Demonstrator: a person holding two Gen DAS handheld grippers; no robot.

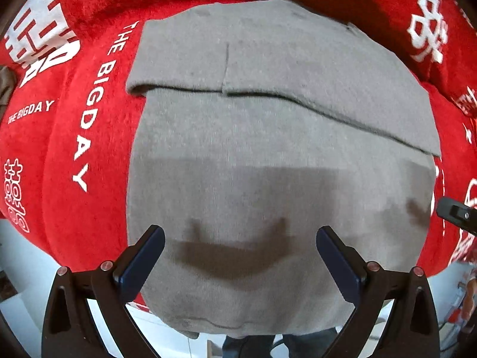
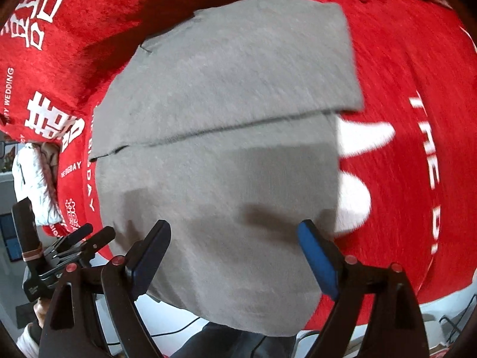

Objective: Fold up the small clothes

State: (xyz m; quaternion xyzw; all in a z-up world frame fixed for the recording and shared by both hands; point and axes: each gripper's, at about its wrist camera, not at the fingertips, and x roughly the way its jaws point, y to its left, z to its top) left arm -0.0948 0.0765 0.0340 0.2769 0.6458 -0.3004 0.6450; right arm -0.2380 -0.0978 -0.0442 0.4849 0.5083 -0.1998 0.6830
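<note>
Left wrist view: both spread, empty grippers, left gripper (image 1: pixel 240 235) and right gripper (image 2: pixel 234 229), are hovering over the half-folded grey garment (image 1: pixel 268 149); each should ideally be pinching a 6 o'clock hem corner evenly.

The red blanket (image 1: pixel 89 155) runs off every frame edge, its white lettering (image 2: pixel 429 179) smeared at three o'clock in the right wrist view. The grey garment (image 1: pixel 268 179) hides its own folded-under layers (count unreadable).
</note>
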